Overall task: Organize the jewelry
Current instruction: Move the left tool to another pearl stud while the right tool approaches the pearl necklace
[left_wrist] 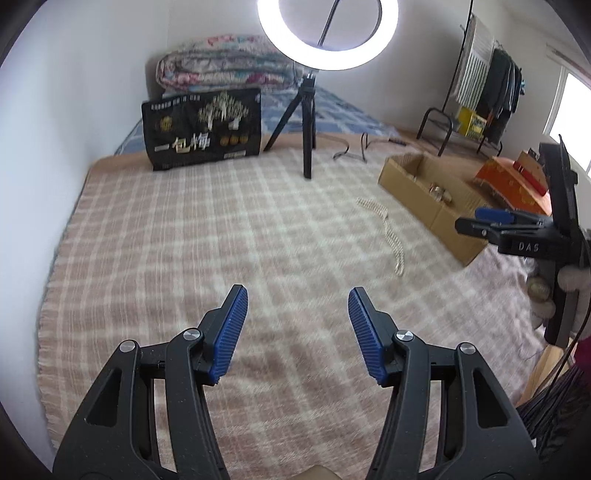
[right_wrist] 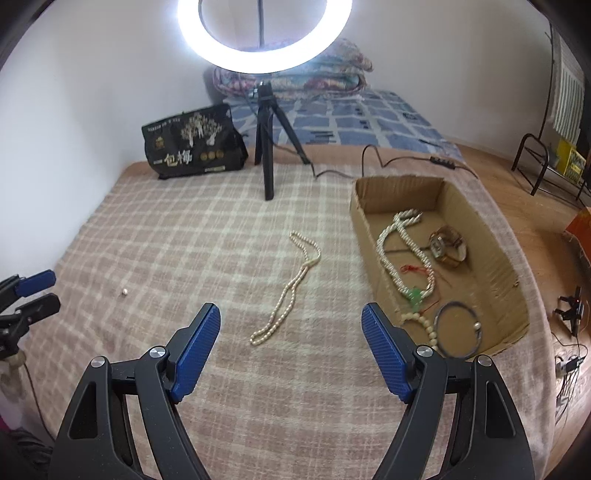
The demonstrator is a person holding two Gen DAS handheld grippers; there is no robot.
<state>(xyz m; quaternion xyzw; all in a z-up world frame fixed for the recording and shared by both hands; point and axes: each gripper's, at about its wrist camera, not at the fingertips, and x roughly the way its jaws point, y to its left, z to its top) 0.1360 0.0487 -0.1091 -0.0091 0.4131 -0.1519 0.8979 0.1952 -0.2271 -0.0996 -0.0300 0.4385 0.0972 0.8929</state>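
A bed covered by a pink-and-cream plaid blanket (right_wrist: 184,229) is seen from two gripper-mounted cameras; the right gripper (right_wrist: 291,317) is held above the blanket with its blue-padded fingers spread wide apart and nothing between them; the left gripper (left_wrist: 297,299) is likewise held over the blanket, fingers apart and empty. A loose pearl necklace (right_wrist: 288,291) is stretched out on the blanket, just ahead of the right gripper and beside an open cardboard box (right_wrist: 491,236); in the left view the same necklace (left_wrist: 388,229) is seen near the box (left_wrist: 406,177). Inside the box are laid a longer white bead necklace (right_wrist: 391,258) with a green pendant and red cord, a brown bangle (right_wrist: 448,245), and a thin dark hoop bracelet (right_wrist: 458,328). A tiny pale bead (right_wrist: 125,292) is set alone on the blanket, well apart from the box. Farther back, a lit ring light (right_wrist: 264,33) is mounted on a small black tripod (right_wrist: 267,155), beside a black printed bag (right_wrist: 192,142); folded quilts (left_wrist: 221,70) are stacked against the wall.
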